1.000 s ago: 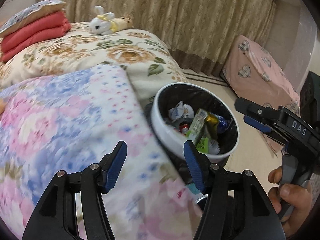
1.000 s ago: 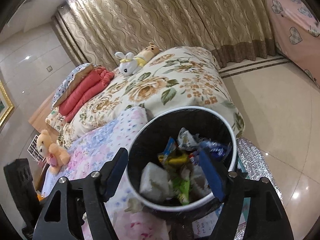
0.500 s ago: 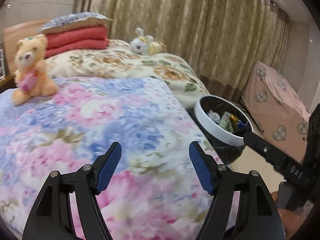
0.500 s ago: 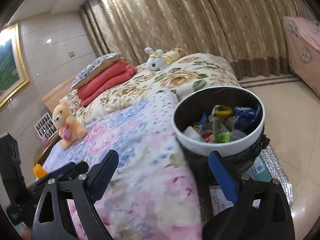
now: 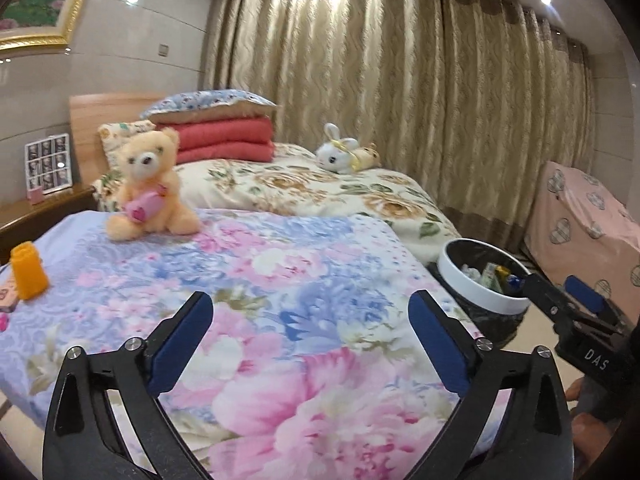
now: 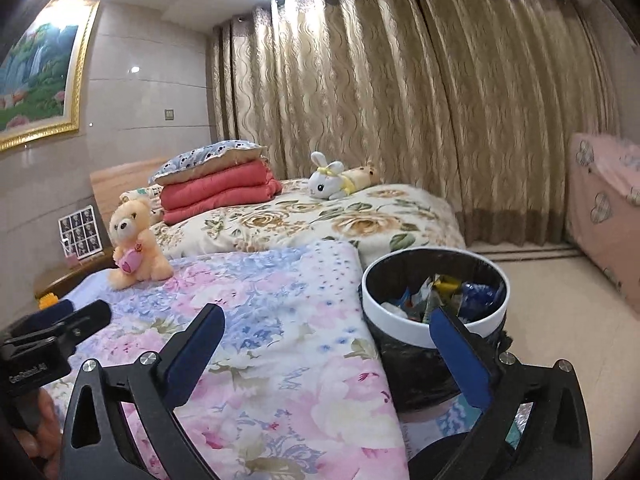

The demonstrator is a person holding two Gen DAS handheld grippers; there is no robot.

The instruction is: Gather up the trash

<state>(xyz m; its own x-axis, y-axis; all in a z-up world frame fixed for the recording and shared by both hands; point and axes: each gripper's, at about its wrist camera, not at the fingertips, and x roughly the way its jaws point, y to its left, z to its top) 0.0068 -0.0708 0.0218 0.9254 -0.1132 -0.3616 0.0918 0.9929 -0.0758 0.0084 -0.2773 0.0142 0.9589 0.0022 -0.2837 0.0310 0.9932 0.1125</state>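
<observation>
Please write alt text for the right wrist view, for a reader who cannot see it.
The right gripper stands with its jaws open and empty over a floral quilt, beside a white-rimmed trash bin full of wrappers. A teddy bear sits further back.

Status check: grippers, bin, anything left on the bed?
Left gripper and right gripper open, empty, jaws just widened. Trash bin beside bed, holds wrappers. Orange container on the quilt near teddy bear. Nothing blocking.

The bin's (image 6: 424, 330) base hides behind the quilt (image 6: 280, 340). Its wrappers (image 6: 444, 294) are too jumbled to identify. The painting (image 5: 36, 0) is cropped.
</observation>
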